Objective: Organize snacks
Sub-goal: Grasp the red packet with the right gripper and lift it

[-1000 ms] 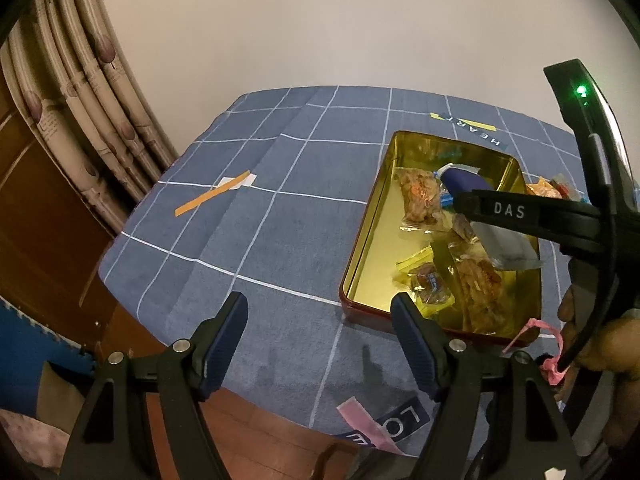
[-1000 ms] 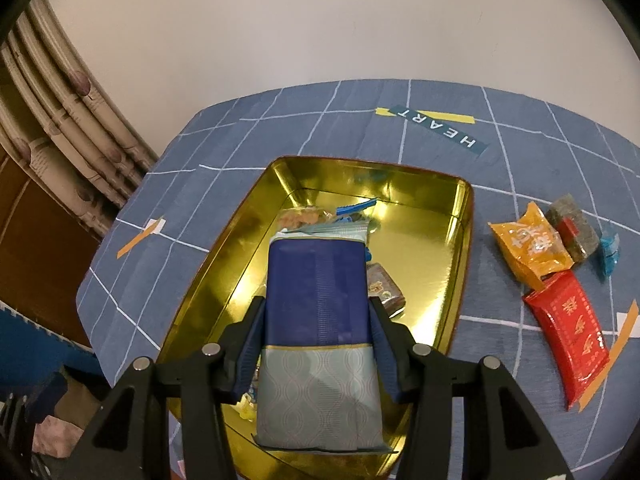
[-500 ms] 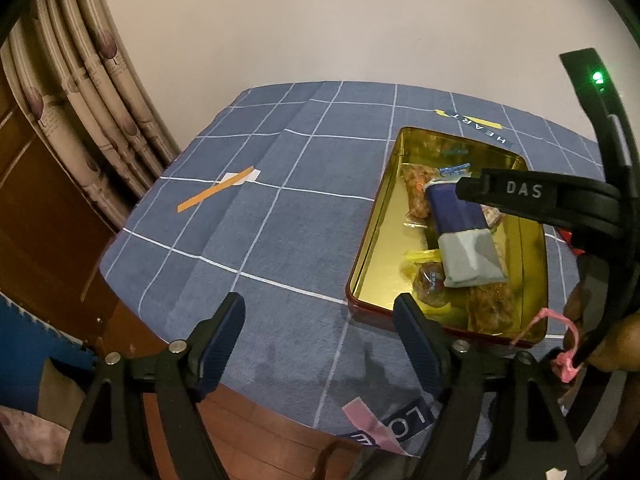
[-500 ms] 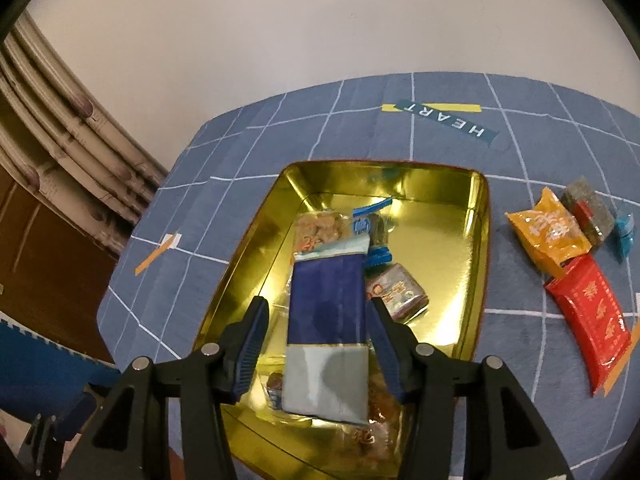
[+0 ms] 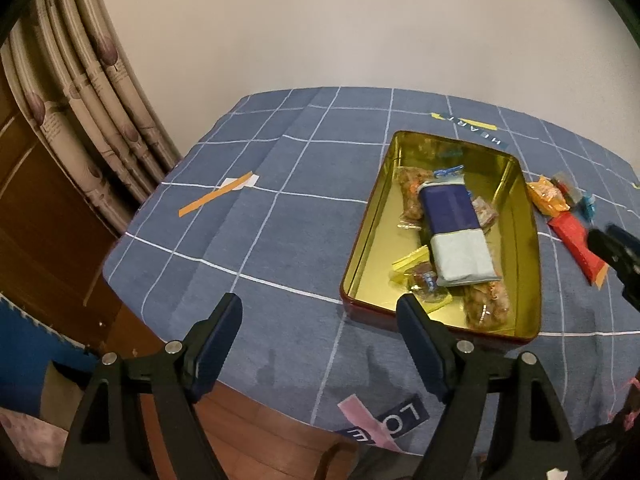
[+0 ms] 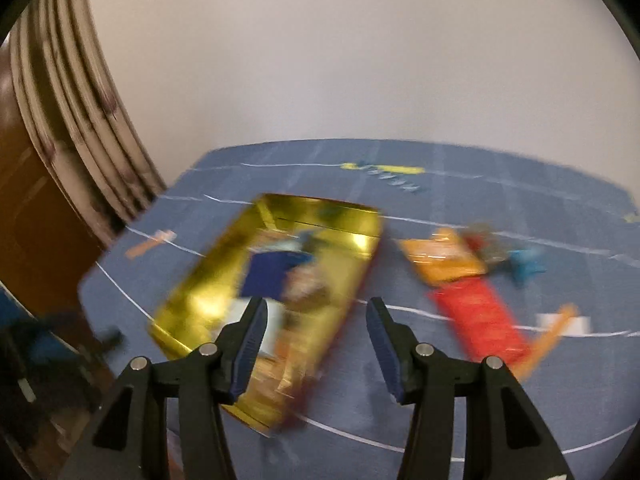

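A gold tin with red outer walls sits on the blue checked tablecloth. A navy and pale blue packet lies in it on top of several small snack packs. An orange packet and a red packet lie on the cloth right of the tin. My left gripper is open and empty, above the table's near edge left of the tin. My right gripper is open and empty, above the tin's right side; its view is blurred. The red packet and orange packet lie to its right.
An orange tape strip lies on the cloth at left. Curtains and a wooden panel stand beyond the table's left edge. A small blue item lies past the orange packet. The right gripper's tip shows at the left view's right edge.
My right gripper let go of the navy packet, which now lies in the tin. It has pulled back and swung right, out of the tin. The left gripper barely moved.
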A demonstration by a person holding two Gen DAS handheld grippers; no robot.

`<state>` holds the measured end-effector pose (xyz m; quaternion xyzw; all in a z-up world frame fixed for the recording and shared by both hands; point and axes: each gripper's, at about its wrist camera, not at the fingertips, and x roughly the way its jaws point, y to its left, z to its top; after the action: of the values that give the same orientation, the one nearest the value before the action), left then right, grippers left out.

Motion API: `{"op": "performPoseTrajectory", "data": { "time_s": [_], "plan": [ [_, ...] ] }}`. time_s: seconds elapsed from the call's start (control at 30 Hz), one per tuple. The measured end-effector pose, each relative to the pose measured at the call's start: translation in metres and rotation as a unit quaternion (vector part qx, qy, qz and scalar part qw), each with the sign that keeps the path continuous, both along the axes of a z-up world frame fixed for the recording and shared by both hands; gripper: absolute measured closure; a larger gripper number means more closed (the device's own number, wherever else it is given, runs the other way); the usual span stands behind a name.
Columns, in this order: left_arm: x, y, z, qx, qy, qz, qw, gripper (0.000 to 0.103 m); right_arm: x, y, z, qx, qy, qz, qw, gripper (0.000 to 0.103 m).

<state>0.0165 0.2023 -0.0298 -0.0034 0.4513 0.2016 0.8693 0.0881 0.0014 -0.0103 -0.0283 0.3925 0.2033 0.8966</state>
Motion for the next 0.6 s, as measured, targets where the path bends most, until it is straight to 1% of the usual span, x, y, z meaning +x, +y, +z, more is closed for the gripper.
{"op": "performPoseTrajectory", "data": {
  "time_s": [0.07,0.17,0.2,0.27,0.37,0.6],
  "plan": [
    [0.0,-0.004,0.0,0.004,0.0,-0.004,1.0,0.026,0.004,-0.029,-0.007,-0.046,-0.002,-0.023,0.999,0.05],
    [0.0,-0.01,-0.003,0.007,0.005,-0.011,0.9999,0.026,0.016,-0.055,-0.017,-0.081,0.009,-0.031,0.996,0.049],
    [0.001,-0.013,-0.004,0.009,0.006,-0.014,0.9998,0.026,0.022,-0.06,-0.022,-0.096,0.014,-0.03,0.995,0.044],
    [0.001,-0.016,-0.005,0.016,0.006,-0.018,0.9997,0.026,0.035,-0.064,-0.032,-0.118,0.023,-0.025,0.992,0.04],
    [0.002,-0.019,-0.007,0.025,0.003,-0.024,0.9994,0.026,0.047,-0.067,-0.042,-0.124,0.032,-0.02,0.992,0.038],
    [0.006,-0.016,-0.012,0.022,0.01,-0.025,0.9994,0.026,0.075,-0.051,-0.061,-0.148,0.057,0.012,0.987,0.037]
  ]
}}
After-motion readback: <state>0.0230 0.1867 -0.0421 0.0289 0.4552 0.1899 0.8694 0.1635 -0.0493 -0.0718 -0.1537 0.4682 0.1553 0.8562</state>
